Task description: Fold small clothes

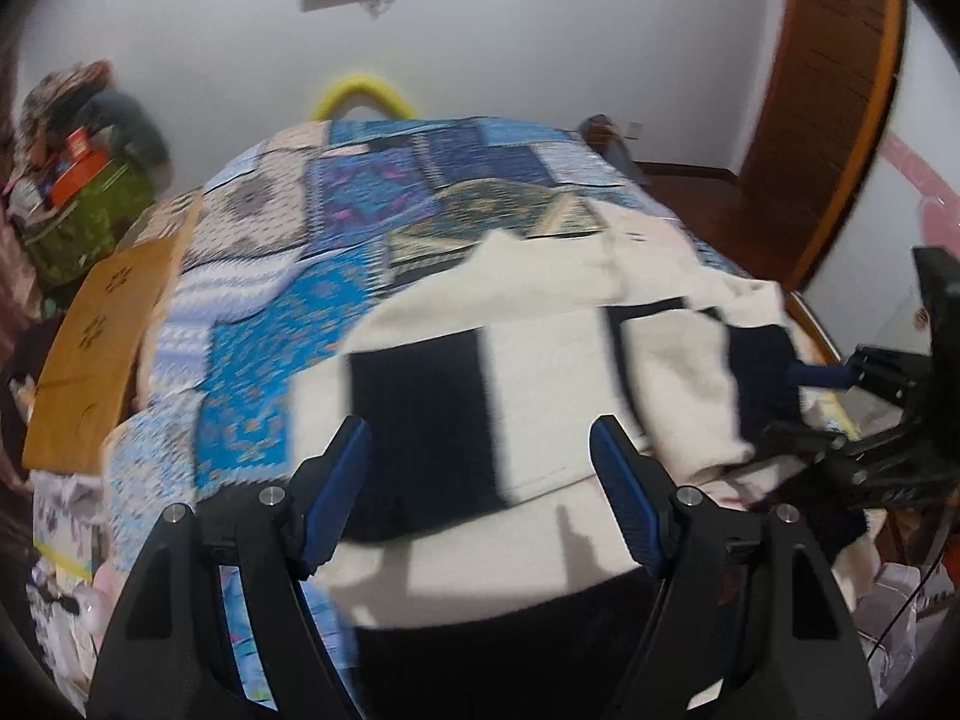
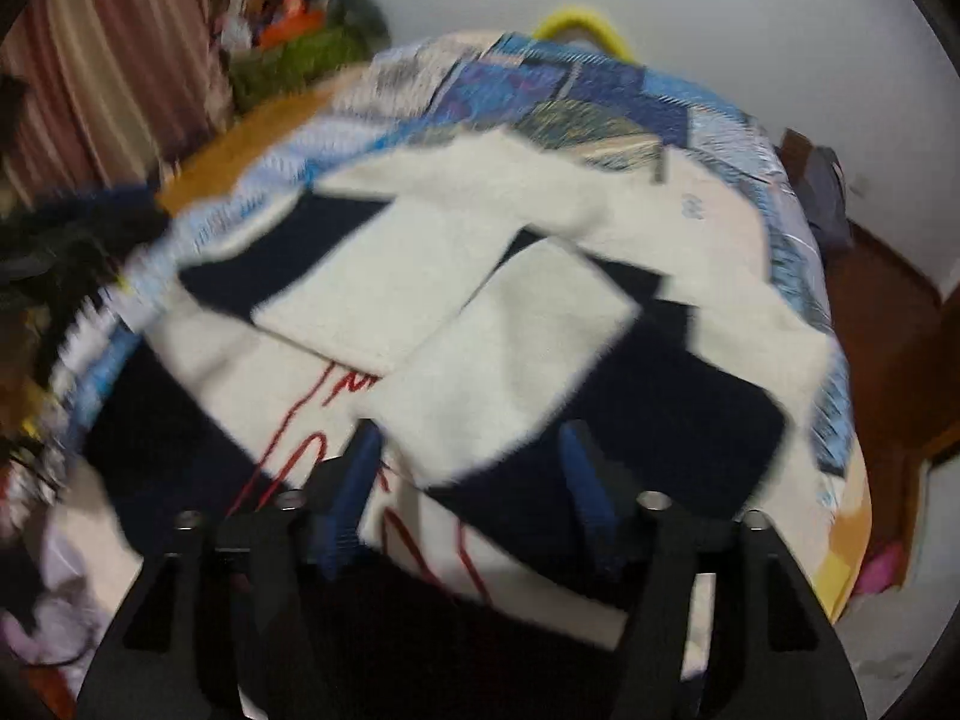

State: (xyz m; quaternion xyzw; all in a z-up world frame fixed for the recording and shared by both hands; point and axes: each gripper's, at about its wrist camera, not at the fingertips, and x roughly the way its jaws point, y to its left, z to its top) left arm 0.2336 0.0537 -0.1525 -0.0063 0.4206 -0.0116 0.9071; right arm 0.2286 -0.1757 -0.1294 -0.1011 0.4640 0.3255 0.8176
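A cream and navy block-patterned garment (image 1: 558,360) lies spread on the patchwork bed cover; it also shows in the right wrist view (image 2: 480,312), with red stitched lettering (image 2: 312,414) near its front. My left gripper (image 1: 483,438) is open above the garment's near part, holding nothing. My right gripper (image 2: 471,444) is open over the folded sleeves, holding nothing. The right gripper also shows in the left wrist view (image 1: 840,414) at the garment's right edge. Both views are blurred.
The blue patchwork bed cover (image 1: 336,210) fills the bed. A brown board (image 1: 102,348) lies at its left edge beside a green box with clutter (image 1: 84,204). A wooden door (image 1: 834,96) stands at the right. Loose clothes (image 1: 66,570) pile at the near left.
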